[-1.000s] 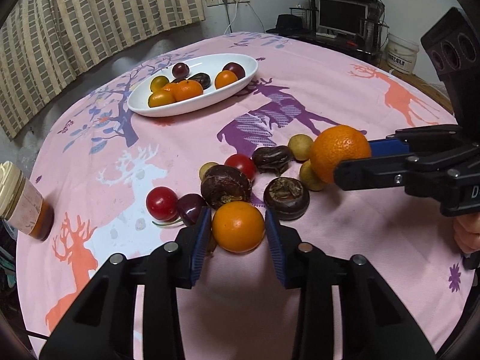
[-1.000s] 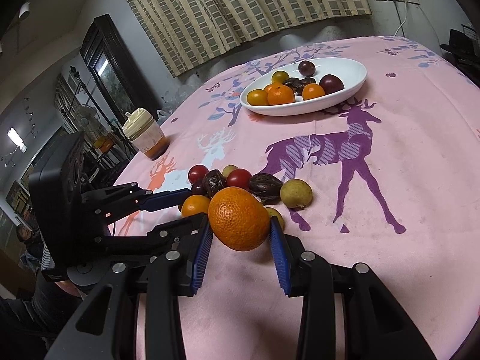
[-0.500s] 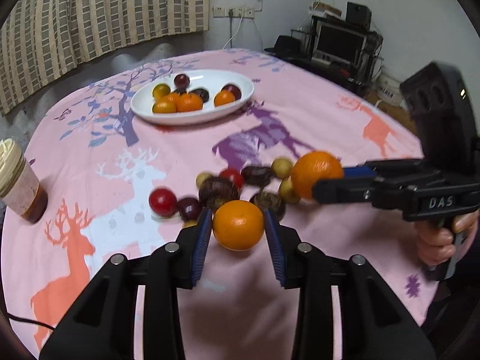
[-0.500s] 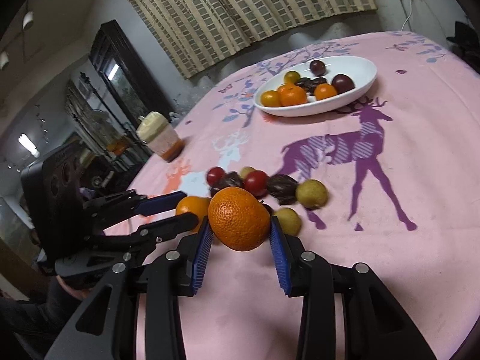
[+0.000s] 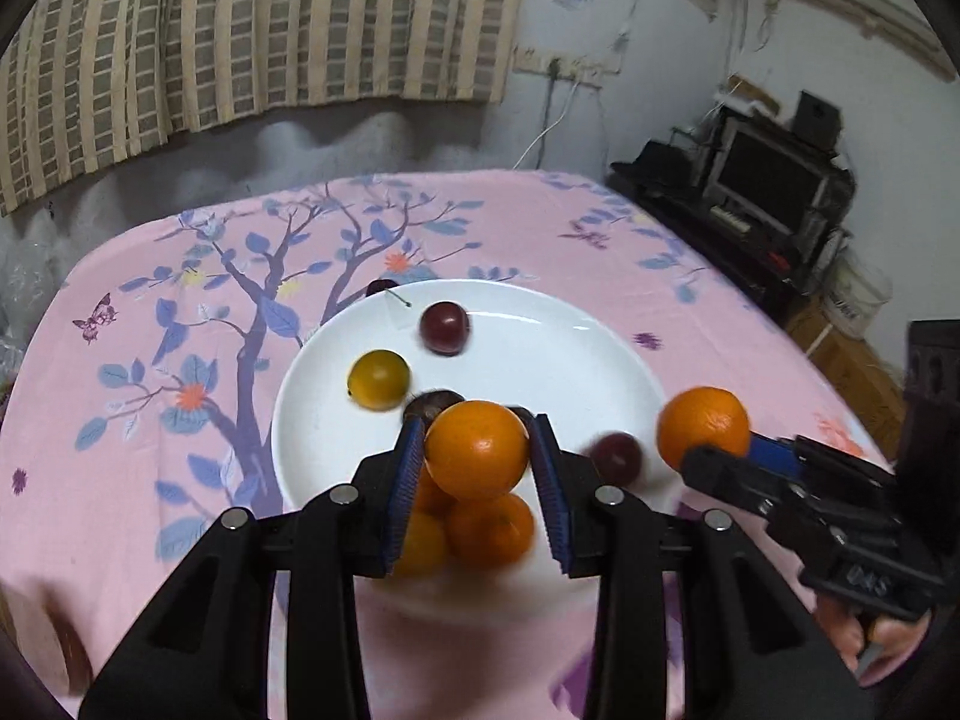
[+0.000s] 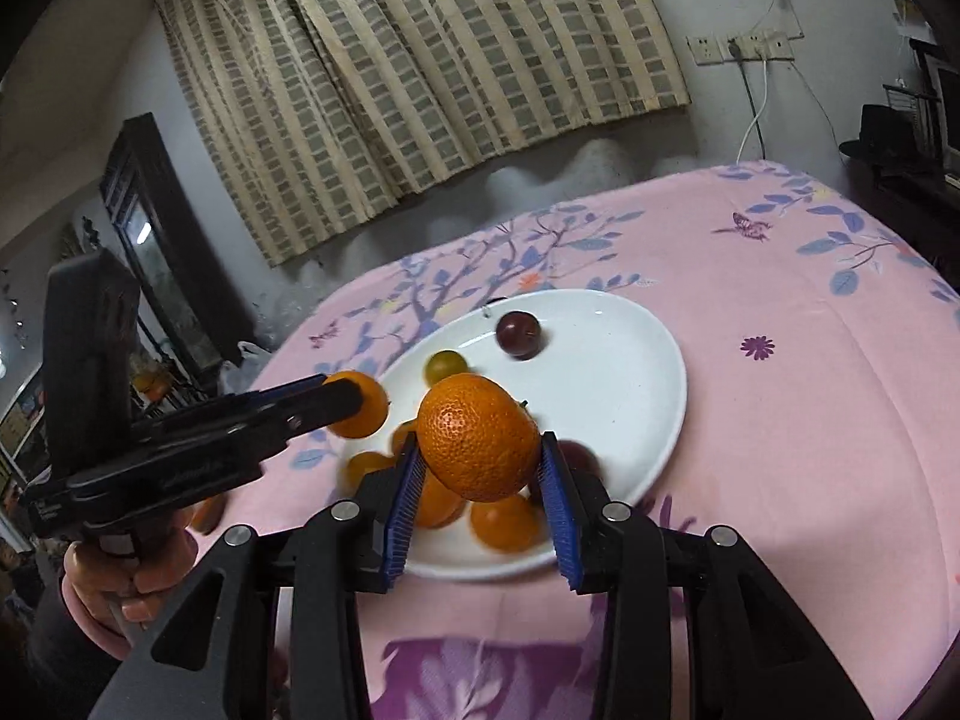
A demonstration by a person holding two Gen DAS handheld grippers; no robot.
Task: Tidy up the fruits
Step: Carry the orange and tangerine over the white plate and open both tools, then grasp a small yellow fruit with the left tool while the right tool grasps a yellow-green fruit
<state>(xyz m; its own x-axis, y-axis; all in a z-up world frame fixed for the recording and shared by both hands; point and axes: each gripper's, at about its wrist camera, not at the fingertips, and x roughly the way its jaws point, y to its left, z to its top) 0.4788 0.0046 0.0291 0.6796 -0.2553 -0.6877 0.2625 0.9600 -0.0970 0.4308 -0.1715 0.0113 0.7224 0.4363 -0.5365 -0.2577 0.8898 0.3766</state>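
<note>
Tongs in both my hands are narrowed to a fruit's width. My left tongs (image 5: 477, 462) clamp a smooth, glossy orange (image 5: 477, 449) between their ribbed blue pads, held above the near rim of the plate (image 5: 576, 372). My right tongs (image 6: 480, 468) grip a tangerine (image 6: 479, 437) with dimpled, pebbly skin, a little flattened in shape, also over the plate's near edge, to the right of the left pair.

The plate is a white, shiny oval dish on the table (image 6: 810, 420), which wears a pink cloth printed with a purple tree and blue leaves. On the plate, toward its far rim, lies a round dark red plum (image 5: 444, 327); nearer and to its left sits a yellow-green fruit (image 5: 378, 378). Several small orange fruits (image 5: 489, 528) bunch at the near rim under my left tongs, blurred. A dark, wrinkled fruit (image 5: 433, 403) peeks out behind the held orange.
</note>
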